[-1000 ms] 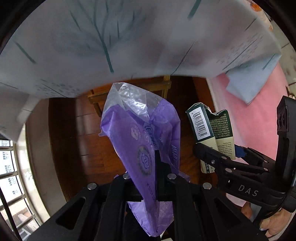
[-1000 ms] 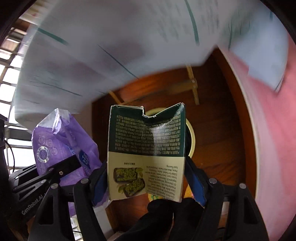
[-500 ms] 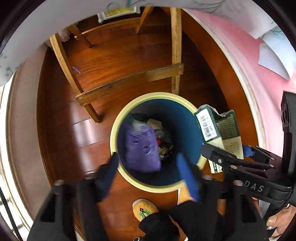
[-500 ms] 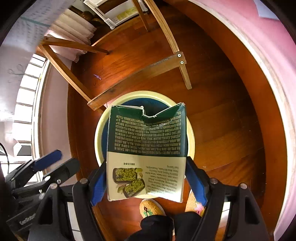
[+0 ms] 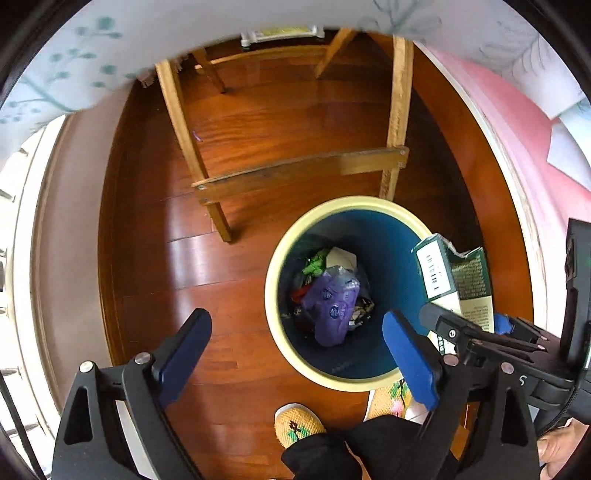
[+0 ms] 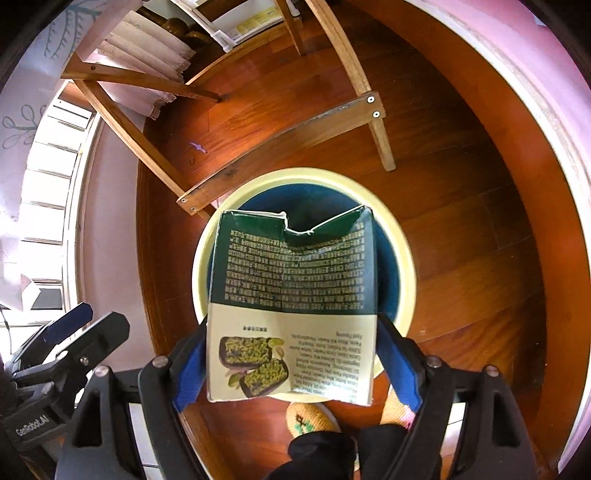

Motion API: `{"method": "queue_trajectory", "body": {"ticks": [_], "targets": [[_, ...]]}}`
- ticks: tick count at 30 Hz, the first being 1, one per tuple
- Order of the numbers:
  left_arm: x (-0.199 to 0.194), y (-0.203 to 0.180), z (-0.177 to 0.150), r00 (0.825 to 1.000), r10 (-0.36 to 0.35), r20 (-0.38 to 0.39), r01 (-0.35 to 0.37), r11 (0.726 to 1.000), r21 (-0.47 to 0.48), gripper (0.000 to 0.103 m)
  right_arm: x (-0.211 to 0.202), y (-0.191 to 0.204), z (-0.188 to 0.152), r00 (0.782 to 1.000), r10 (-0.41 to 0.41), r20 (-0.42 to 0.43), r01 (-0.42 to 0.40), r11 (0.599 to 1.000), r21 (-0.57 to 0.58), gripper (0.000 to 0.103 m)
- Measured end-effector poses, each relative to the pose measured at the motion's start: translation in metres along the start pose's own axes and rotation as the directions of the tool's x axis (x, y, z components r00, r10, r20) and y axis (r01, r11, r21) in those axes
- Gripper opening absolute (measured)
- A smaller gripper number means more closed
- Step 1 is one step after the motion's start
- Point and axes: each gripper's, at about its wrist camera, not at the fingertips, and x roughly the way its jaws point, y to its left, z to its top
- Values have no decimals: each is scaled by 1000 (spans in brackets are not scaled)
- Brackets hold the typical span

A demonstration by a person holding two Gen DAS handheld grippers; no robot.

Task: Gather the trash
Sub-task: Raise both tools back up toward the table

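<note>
A round trash bin (image 5: 275,266) with a cream rim and blue inside stands on the wood floor. A purple plastic bag (image 5: 332,306) lies in it on other trash. My left gripper (image 5: 295,339) is open and empty above the bin's near left rim. My right gripper (image 6: 291,354) is shut on a torn green and cream carton (image 6: 291,295), held above the bin (image 6: 402,258). The carton (image 5: 458,280) and right gripper also show at the right of the left wrist view.
Wooden chair legs and a crossbar (image 5: 295,173) stand just behind the bin. A pink wall (image 5: 535,155) runs along the right. The person's slippered feet (image 5: 295,424) are just in front of the bin. A white rack (image 6: 236,22) stands further back.
The left gripper opened and the purple bag dropped into the bin. Both grippers swung down from the table edge to face the bin. The right gripper still holds the carton.
</note>
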Motion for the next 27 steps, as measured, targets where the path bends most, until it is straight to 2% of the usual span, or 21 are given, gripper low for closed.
{"method": "queue_trajectory", "body": {"ticks": [2, 4, 12, 19, 27], "targets": [[-6, 2, 0, 1000, 5, 12, -5, 1000, -12, 94, -2, 5, 0, 1000, -6, 11, 6, 1000, -12, 84], [-14, 4, 0, 1000, 10, 23, -10, 1000, -21, 96, -7, 11, 1, 1000, -10, 26, 11, 1000, -28, 90], [-66, 7, 2, 999, 18, 49, -15, 998, -55, 96, -51, 32, 5, 998, 5, 64, -2, 999, -41, 91], [-148, 8, 11, 996, 10, 92, -4, 998, -66, 96, -121, 61, 3, 997, 10, 83, -5, 998, -58, 91], [-263, 15, 24, 986, -7, 167, 18, 998, -65, 96, -218, 102, -5, 994, -1, 109, 12, 995, -94, 91]]}}
